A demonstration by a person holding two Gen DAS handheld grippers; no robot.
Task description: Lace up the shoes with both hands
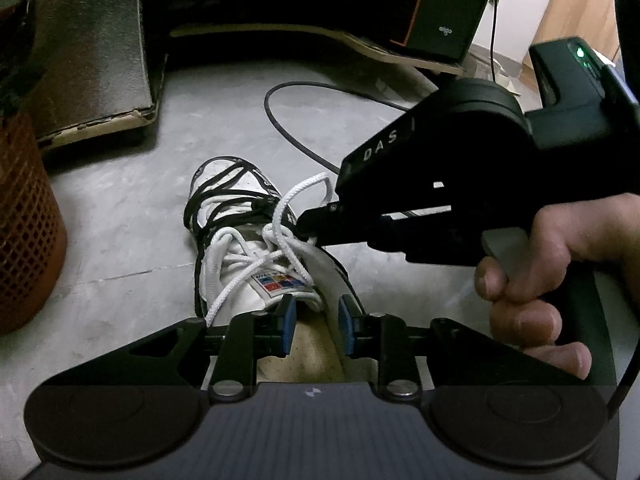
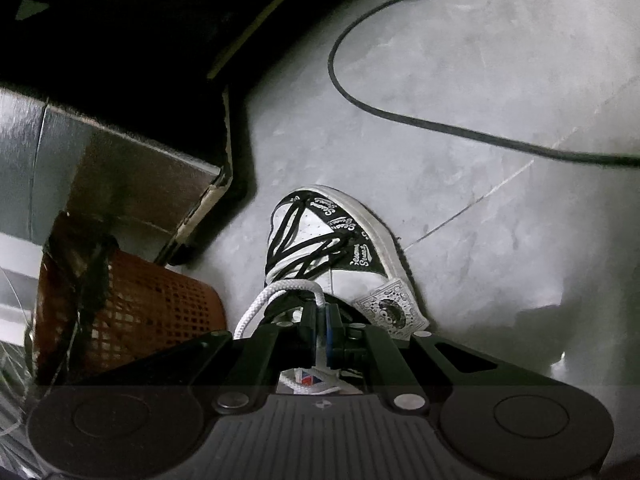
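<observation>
Grey tiled floor, on which a white high-top shoe with black trim is worn on a foot. Left tool: jaws parted, nothing pinched, held over the shoe's tongue. Right tool: clamped on the white braided lace, gripped by a hand. Noted nearby: orange mesh basket, black cable.
</observation>
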